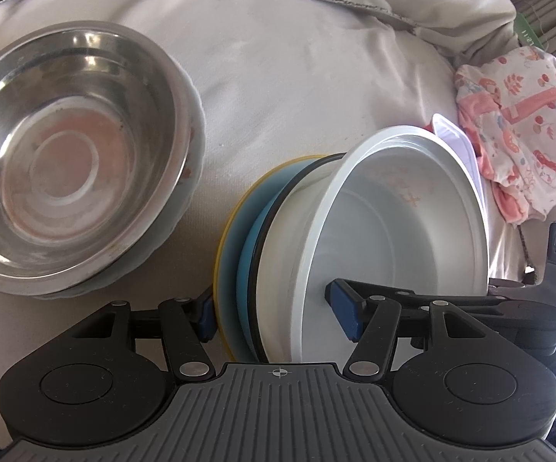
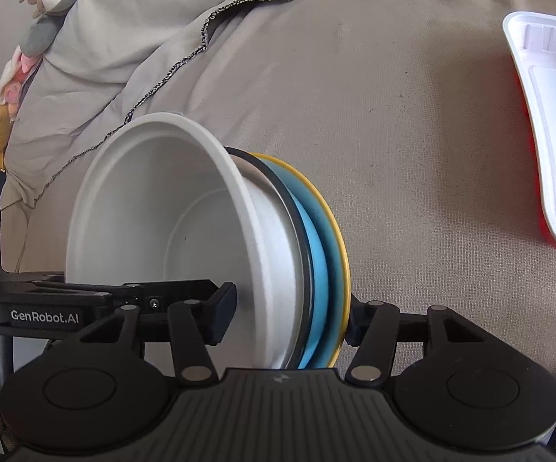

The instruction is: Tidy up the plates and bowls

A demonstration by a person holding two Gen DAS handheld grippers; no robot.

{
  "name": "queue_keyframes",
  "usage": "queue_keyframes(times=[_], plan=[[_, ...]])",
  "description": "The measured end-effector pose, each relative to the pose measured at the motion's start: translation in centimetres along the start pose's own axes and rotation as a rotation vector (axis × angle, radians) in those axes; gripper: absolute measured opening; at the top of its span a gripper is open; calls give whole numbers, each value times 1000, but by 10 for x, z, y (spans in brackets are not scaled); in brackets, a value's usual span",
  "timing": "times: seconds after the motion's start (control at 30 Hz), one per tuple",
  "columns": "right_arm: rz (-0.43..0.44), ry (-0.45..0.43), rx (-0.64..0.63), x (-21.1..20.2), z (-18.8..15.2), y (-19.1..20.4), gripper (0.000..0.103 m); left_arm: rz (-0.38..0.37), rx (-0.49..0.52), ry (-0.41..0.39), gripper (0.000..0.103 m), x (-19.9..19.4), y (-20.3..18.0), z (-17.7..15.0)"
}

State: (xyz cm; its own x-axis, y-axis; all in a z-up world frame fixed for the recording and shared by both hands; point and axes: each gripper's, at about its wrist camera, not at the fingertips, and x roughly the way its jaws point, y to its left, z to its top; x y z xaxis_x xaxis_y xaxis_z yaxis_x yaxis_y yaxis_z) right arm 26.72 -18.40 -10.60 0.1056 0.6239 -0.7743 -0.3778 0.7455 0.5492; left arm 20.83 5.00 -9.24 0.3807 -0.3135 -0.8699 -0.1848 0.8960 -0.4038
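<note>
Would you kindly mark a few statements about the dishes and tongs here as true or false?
1. The stack of dishes is tilted on its side. True.
2. The steel bowl is nested in the stack. False: it sits apart, on the cloth.
3. A yellow plate is the stack's outermost dish. True.
4. The white bowl holds food. False: it looks empty.
5. Both the left tongs and the right tongs straddle the stack. True.
</note>
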Motion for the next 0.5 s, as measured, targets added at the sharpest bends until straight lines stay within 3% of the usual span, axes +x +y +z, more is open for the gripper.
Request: queue_keyframes(times=[0.2, 0.33, 0.5], plan=[[-48, -23, -13, -19, 10, 20, 57, -72, 7, -50, 64, -26, -1, 9], [-53, -85, -78, -43, 27, 56, 59, -114, 8, -153, 64, -72, 10, 26], [-17, -107, -168, -34, 51, 116, 60, -62, -33, -272, 64, -121, 48, 29]])
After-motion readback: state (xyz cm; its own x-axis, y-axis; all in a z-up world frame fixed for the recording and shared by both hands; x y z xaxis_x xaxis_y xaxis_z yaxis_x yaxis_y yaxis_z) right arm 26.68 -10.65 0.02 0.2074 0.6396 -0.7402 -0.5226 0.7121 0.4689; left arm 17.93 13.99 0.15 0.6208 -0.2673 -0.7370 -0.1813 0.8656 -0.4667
